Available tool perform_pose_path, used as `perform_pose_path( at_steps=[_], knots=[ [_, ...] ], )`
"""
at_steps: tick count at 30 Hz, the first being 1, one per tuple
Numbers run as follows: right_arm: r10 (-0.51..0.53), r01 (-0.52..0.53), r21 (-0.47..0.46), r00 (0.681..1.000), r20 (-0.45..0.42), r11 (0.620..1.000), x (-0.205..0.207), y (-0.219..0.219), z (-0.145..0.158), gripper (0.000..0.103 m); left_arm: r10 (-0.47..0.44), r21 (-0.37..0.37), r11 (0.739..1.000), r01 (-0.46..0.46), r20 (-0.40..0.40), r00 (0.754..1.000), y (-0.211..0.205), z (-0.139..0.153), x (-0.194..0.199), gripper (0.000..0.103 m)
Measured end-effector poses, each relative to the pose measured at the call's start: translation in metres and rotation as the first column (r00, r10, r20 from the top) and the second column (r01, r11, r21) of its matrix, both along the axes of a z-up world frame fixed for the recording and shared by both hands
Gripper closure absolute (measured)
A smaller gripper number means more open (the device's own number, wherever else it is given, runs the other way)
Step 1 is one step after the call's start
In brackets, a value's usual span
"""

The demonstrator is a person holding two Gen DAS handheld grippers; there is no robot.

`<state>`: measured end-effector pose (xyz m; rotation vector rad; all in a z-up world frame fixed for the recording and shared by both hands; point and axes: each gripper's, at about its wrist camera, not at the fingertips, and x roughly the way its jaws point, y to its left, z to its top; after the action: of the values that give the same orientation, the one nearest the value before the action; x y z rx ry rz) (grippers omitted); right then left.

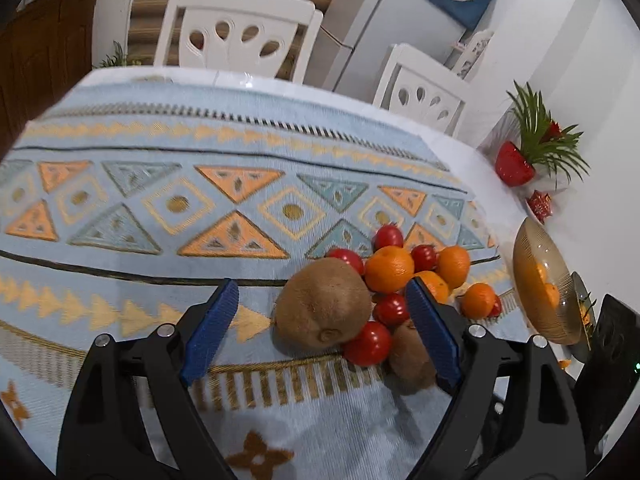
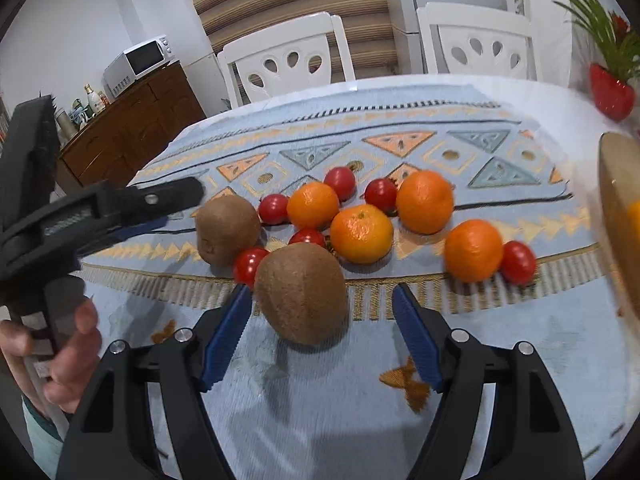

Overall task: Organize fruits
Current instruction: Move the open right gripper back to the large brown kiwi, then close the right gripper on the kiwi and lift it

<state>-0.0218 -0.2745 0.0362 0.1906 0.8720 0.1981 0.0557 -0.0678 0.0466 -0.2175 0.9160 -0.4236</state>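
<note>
A pile of fruit lies on the patterned blue cloth [image 1: 160, 240]: two brown kiwis, several oranges and several red tomatoes. My left gripper [image 1: 322, 284] is open, its blue pads [image 1: 212, 332] on either side of the left kiwi [image 1: 324, 304] without gripping it. The second kiwi [image 1: 408, 356] lies by its right finger. In the right wrist view my right gripper [image 2: 322, 290] is open around the near kiwi [image 2: 302, 292], which sits closer to the left pad [image 2: 226, 332]. Oranges [image 2: 362, 234] and tomatoes [image 2: 250, 264] lie behind it. The left gripper [image 2: 160, 200], held by a hand [image 2: 72, 344], sits beside the far kiwi [image 2: 226, 228].
An amber glass bowl [image 1: 532, 248] holding oranges stands at the table's right edge, also visible as bowl [image 2: 616, 200]. A red vase with a green plant [image 1: 514, 164] stands behind it. White chairs [image 1: 240, 28] line the far side. A wooden cabinet [image 2: 132, 132] carries a microwave.
</note>
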Motion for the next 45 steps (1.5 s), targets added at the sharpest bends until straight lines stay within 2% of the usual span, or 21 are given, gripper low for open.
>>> perform_pose_path(
  at_steps=[2, 8, 16, 22, 24, 26, 29, 33, 35, 39, 45],
  knots=[
    [0.004, -0.004, -0.021, 1.0, 0.001, 1.0, 0.001, 0.005, -0.007, 0.025, -0.001, 0.003, 1.0, 0.001, -0.005, 1.0, -0.003, -0.01, 0.002, 0.018],
    [-0.015, 0.015, -0.064, 1.0, 0.006, 0.998, 0.0, 0.011, -0.015, 0.025, 0.037, 0.007, 0.999, -0.037, -0.026, 0.999, -0.005, -0.032, 0.004, 0.018],
    [-0.015, 0.015, -0.077, 1.0, 0.0, 0.997, 0.002, 0.011, -0.018, 0.026, 0.053, 0.077, 0.996, -0.054, 0.021, 0.998, -0.016, -0.032, 0.001, 0.018],
    [-0.007, 0.007, -0.068, 1.0, -0.005, 0.998, 0.005, 0.011, -0.019, 0.028, 0.062, 0.035, 0.997, -0.062, 0.007, 0.998, -0.014, -0.03, 0.011, 0.018],
    [0.0, 0.0, -0.062, 1.0, -0.006, 0.998, 0.006, 0.011, -0.019, 0.03, 0.06, 0.045, 0.997, -0.06, 0.005, 0.998, -0.017, -0.031, 0.012, 0.018],
    [0.025, -0.025, -0.06, 1.0, 0.001, 0.998, 0.005, 0.014, -0.019, 0.042, 0.056, 0.052, 0.997, -0.056, 0.002, 0.998, -0.019, -0.032, 0.011, 0.02],
    [0.042, -0.043, -0.098, 0.999, -0.003, 0.994, 0.005, 0.022, -0.02, 0.048, 0.051, 0.067, 0.996, -0.051, 0.006, 0.999, -0.022, -0.033, 0.01, 0.028],
    [0.043, -0.043, -0.11, 0.999, -0.002, 0.993, 0.005, 0.023, -0.021, 0.049, 0.039, 0.084, 0.996, -0.041, 0.016, 0.999, -0.026, -0.033, 0.008, 0.035],
    [0.044, -0.044, -0.103, 0.999, -0.004, 0.994, 0.006, 0.022, -0.021, 0.049, 0.026, 0.093, 0.995, -0.029, 0.025, 0.999, -0.03, -0.032, 0.007, 0.043],
    [0.043, -0.043, -0.12, 0.999, 0.003, 0.992, 0.004, 0.024, -0.02, 0.05, 0.019, 0.134, 0.991, -0.026, 0.05, 0.999, -0.035, -0.031, 0.004, 0.044],
    [0.04, -0.036, -0.106, 0.999, 0.027, 0.994, -0.001, 0.021, -0.016, 0.05, 0.033, 0.106, 0.994, -0.041, 0.07, 0.997, -0.028, -0.024, 0.001, 0.044]
  ],
)
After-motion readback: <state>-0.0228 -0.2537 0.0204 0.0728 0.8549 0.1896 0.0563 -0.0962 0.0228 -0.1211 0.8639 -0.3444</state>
